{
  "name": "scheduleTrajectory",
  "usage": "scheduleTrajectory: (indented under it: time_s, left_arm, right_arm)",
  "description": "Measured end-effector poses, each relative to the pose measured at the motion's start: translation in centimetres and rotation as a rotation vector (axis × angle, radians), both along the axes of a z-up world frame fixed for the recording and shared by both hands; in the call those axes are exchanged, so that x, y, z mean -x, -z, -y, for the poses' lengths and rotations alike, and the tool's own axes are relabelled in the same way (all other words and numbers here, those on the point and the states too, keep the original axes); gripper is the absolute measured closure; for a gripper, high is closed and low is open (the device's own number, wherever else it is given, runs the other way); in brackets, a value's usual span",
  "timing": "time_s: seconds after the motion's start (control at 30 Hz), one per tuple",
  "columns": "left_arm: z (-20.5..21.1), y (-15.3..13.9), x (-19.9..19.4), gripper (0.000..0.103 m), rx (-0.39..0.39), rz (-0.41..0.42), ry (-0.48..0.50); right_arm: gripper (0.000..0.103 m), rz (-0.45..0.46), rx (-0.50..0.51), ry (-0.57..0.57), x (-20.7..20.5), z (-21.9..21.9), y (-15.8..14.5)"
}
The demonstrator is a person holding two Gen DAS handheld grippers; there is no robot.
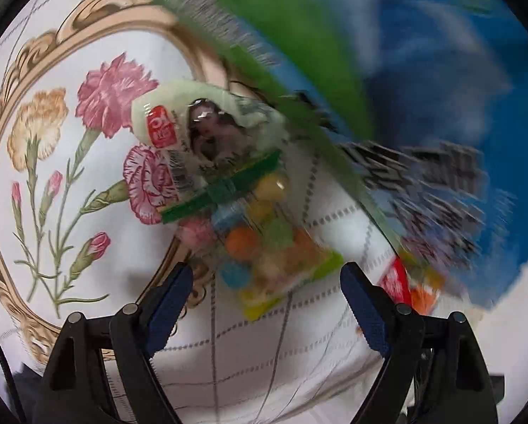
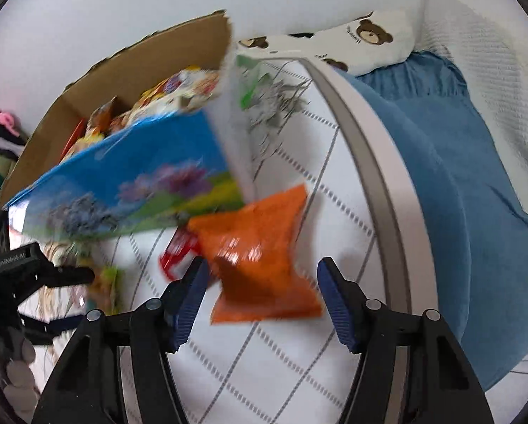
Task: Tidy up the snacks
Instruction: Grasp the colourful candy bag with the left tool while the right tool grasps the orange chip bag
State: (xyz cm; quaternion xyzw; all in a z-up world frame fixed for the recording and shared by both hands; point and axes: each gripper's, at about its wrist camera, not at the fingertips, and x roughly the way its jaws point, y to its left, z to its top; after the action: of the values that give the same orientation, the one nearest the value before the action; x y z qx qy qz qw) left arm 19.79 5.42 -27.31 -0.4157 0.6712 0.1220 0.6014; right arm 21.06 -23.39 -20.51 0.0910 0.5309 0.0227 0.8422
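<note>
Right gripper (image 2: 258,295) straddles the orange snack bag (image 2: 260,258) on the tablecloth (image 2: 264,371): the bag's near end lies between the jaws, its long axis running up and slightly right, away from the gripper. Jaws are partly open; pads do not look pressed on the bag, though blur hides the left one. Left gripper (image 1: 265,300) is wide open, holding nothing, with the candy bag (image 1: 260,243) just ahead, long axis tilted down-right. The cardboard box (image 2: 129,70) of snacks sits up-left of the right gripper.
</note>
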Motion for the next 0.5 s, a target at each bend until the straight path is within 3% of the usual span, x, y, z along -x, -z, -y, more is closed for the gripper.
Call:
scheduleTrajectory:
  time_s: [0.17,0.33,0.4,0.43,0.5]
  left_arm:
    - [0.1,1.2,1.1,0.018,-0.039,0.004,-0.062]
    - [1.6,1.0,0.7,0.018,-0.105,0.021,0.097]
    - [1.2,0.7,1.2,0.018,-0.139,0.013,0.179]
    - [1.0,0.6,1.8,0.018,-0.199,0.075,0.187]
    - [0.5,0.3,3.4,0.018,-0.209,0.062,0.235]
  right_arm:
    - [0.037,0.012,0.003,-0.026,-1.7,-0.9,0.9]
    - [0.037,-0.025,-0.013,-0.07,-2.6,-1.2,1.7]
    - [0.037,-0.039,-0.033,-0.079,-2.9,-1.0,2.1]
    - [0.037,-0.049,-0.038,-0.083,-2.9,-1.0,2.2]
    - [0.037,-0.059,-0.046,-0.093,-2.8,-1.0,2.4]
